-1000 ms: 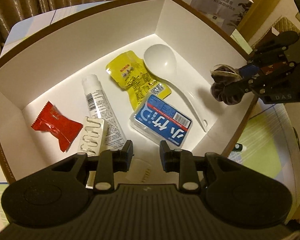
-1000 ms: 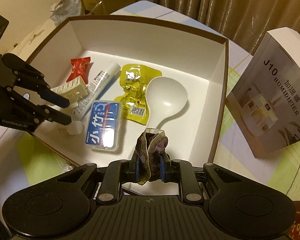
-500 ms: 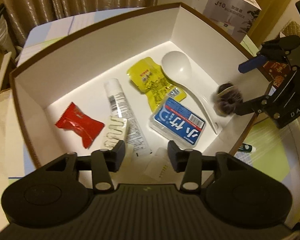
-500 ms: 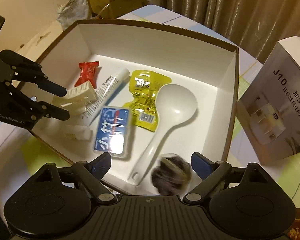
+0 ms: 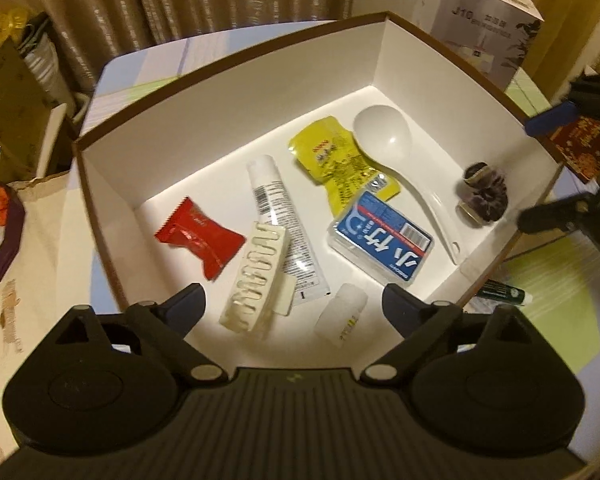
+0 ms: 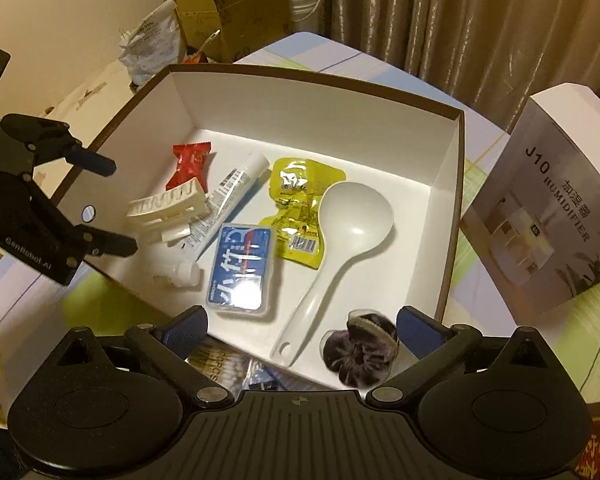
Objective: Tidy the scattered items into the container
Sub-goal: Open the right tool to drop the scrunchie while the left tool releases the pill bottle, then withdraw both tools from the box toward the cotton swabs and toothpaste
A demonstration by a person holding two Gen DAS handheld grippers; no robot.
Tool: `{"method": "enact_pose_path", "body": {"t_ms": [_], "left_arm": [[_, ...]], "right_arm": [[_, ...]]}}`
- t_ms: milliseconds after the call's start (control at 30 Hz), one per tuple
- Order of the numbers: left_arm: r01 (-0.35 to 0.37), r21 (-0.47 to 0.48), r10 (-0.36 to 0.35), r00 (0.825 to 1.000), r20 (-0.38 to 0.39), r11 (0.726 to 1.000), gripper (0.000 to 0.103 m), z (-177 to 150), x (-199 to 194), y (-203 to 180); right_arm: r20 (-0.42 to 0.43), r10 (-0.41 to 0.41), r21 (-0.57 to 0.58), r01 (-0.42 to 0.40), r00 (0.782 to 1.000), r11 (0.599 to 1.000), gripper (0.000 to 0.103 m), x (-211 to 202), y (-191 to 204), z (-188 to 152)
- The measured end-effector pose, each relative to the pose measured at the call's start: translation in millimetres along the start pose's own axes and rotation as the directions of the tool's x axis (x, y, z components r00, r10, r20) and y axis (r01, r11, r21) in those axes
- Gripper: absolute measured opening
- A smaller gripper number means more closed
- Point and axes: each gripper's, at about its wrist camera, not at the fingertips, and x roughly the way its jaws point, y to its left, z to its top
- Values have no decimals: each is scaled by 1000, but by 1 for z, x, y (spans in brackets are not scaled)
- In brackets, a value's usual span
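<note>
The scrunchie (image 6: 358, 354) and small bottle (image 5: 341, 315) are seen lying in the box (image 5: 228, 92), released; both tongs (image 5: 294, 306) (image 6: 302, 326) have just been opened wide, empty. A green tube (image 5: 504, 292) is left on the desk (image 5: 540, 312).

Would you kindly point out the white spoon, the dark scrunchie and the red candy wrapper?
white spoon (image 6: 354, 216), right wrist view, middle of the bowl.
dark scrunchie (image 6: 358, 354), right wrist view, gathered fabric centre.
red candy wrapper (image 5: 198, 234), left wrist view, middle of the packet.
</note>
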Motion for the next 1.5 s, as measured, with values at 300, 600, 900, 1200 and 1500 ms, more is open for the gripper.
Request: {"method": "enact_pose_path", "body": {"t_ms": [300, 600, 900, 1200, 1500], "left_arm": [[-40, -3, 40, 999, 34, 999, 95, -4, -23, -11], [-69, -14, 70, 996, 57, 998, 97, -20, -46, -26], [-99, -17, 101, 989, 107, 995, 97, -42, -81, -41], [-107, -30, 110, 980, 166, 994, 97, -63, -117, -62], [-109, -30, 113, 971, 211, 994, 98, -83, -143, -87]], "right_arm": [[44, -57, 24, 56, 997, 998, 103, -20, 10, -13], [75, -73, 50, 70, 994, 996, 103, -41, 22, -26], [123, -75, 45, 70, 990, 997, 103, -65, 40, -38], [169, -61, 26, 58, 984, 998, 103, -87, 61, -56], [236, -43, 49, 32, 971, 998, 103, -111, 73, -78]]}}
